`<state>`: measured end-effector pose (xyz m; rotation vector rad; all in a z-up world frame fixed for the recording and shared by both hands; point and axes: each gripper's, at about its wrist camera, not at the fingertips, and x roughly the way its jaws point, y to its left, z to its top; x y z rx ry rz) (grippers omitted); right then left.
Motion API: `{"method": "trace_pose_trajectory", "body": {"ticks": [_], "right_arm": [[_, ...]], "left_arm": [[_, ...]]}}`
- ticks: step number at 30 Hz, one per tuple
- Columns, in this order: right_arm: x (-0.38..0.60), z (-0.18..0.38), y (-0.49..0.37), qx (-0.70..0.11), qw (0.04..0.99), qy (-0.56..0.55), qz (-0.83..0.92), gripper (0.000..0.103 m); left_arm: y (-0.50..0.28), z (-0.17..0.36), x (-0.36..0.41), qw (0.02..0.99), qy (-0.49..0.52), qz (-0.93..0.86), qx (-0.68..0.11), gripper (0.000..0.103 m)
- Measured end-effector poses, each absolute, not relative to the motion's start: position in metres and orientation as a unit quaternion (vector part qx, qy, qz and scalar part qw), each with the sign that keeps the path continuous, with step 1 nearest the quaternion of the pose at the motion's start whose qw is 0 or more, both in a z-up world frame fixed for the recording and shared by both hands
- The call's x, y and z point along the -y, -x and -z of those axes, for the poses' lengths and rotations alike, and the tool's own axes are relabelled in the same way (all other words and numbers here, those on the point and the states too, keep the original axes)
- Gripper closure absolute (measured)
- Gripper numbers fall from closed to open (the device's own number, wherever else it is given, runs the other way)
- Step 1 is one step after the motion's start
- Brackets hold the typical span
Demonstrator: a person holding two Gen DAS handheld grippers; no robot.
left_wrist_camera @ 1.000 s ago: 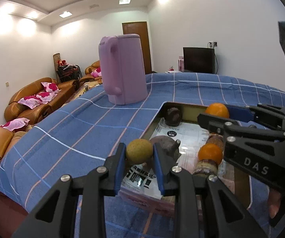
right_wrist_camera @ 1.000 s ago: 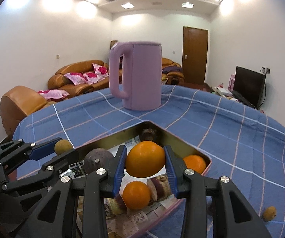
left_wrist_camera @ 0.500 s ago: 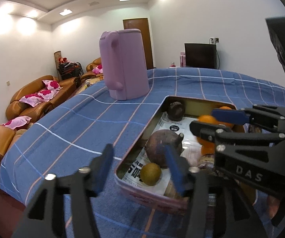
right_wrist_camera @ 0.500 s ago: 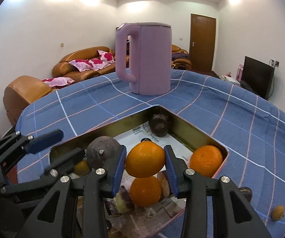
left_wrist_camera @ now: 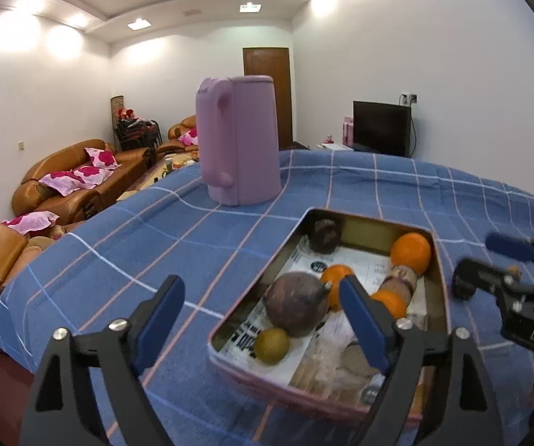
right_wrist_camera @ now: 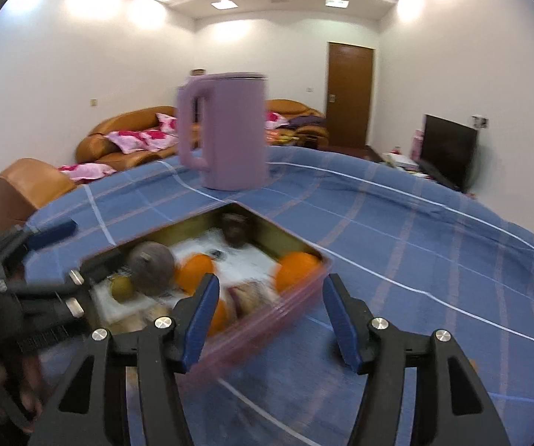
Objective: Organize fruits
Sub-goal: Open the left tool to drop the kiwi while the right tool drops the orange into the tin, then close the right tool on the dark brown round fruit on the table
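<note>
Over the blue cloth, both my left gripper (left_wrist_camera: 263,319) and right gripper (right_wrist_camera: 267,319) hang spread and empty, fruits sitting in the tin (left_wrist_camera: 438,275), so I should seek strays and approach low.

Tin tray (left_wrist_camera: 441,297): metal, inner walls showing dull gold sheen; printed paper lining (left_wrist_camera: 360,264) lying matt.
Oranges (left_wrist_camera: 412,252): skin looking smooth, slightly glossy.
Bench cloth (left_wrist_camera: 192,238): woven fabric, matt, checked.
Kettle (left_wrist_camera: 239,139): plastic, smooth, satin.
Left hand-held gripper (left_wrist_camera: 263,319): matt black plastic, blue pads, shiny metal screws.
Sofa (left_wrist_camera: 70,171): looking leather, glossy.
</note>
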<state>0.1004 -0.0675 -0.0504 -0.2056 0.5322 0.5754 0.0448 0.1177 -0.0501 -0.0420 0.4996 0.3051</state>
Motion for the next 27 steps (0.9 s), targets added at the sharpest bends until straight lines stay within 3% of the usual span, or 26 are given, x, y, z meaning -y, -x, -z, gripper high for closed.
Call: {"method": "trace_pose_trajectory", "body": {"ticks": [15, 17, 27], "right_arm": [[0.079, 0.082, -0.161, -0.386, 0.892, 0.091, -0.215, 0.044], [0.08, 0.086, -0.164, -0.397, 0.888, 0.09, -0.213, 0.063], [0.128, 0.069, -0.133, -0.35, 0.913, 0.054, -0.203, 0.062]], "left_arm": [[-0.068, 0.031, -0.099, 0.958, 0.021, -0.147, -0.246, 0.01], [-0.07, 0.028, -0.096, 0.958, 0.019, -0.146, -0.245, 0.01], [-0.085, 0.019, -0.043, 0.963, -0.01, -0.104, -0.248, 0.009]]}}
